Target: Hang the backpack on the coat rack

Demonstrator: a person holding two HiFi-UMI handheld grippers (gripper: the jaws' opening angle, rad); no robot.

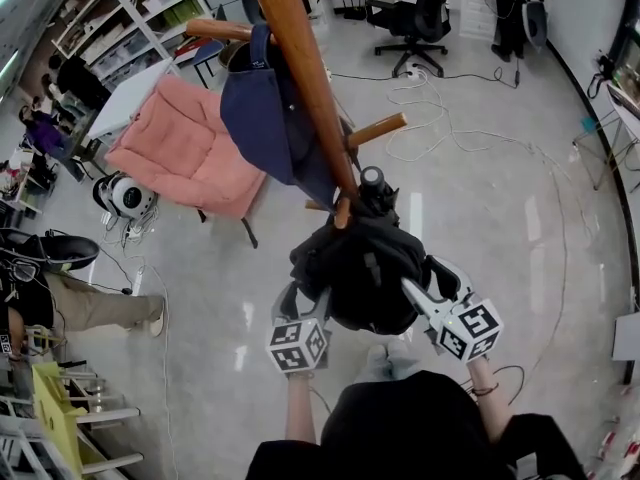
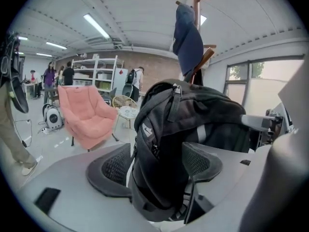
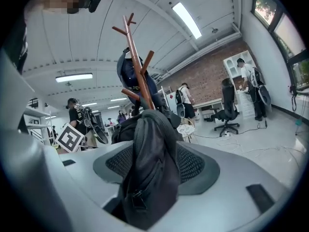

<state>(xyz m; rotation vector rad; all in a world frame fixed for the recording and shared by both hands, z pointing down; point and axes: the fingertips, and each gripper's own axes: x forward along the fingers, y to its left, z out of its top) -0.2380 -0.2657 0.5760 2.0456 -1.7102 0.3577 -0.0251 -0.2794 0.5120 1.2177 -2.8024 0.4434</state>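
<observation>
A black backpack (image 1: 360,268) hangs by its top from a low peg (image 1: 342,213) of the wooden coat rack (image 1: 305,78). My left gripper (image 1: 305,303) is at its lower left side and my right gripper (image 1: 428,283) at its lower right side. In the left gripper view the backpack (image 2: 188,124) sits between wide-spread jaws, with a slit of light beside the left pad (image 2: 111,168). The right gripper view shows the backpack (image 3: 149,163) between the parted pads (image 3: 198,163), the rack (image 3: 137,66) rising behind. Both grippers are open.
A navy garment (image 1: 265,118) hangs higher on the rack. A pink armchair (image 1: 185,148) stands to the left, a black office chair (image 1: 415,23) at the back. Cables (image 1: 450,118) lie on the floor. A seated person (image 1: 70,303) is at the left edge.
</observation>
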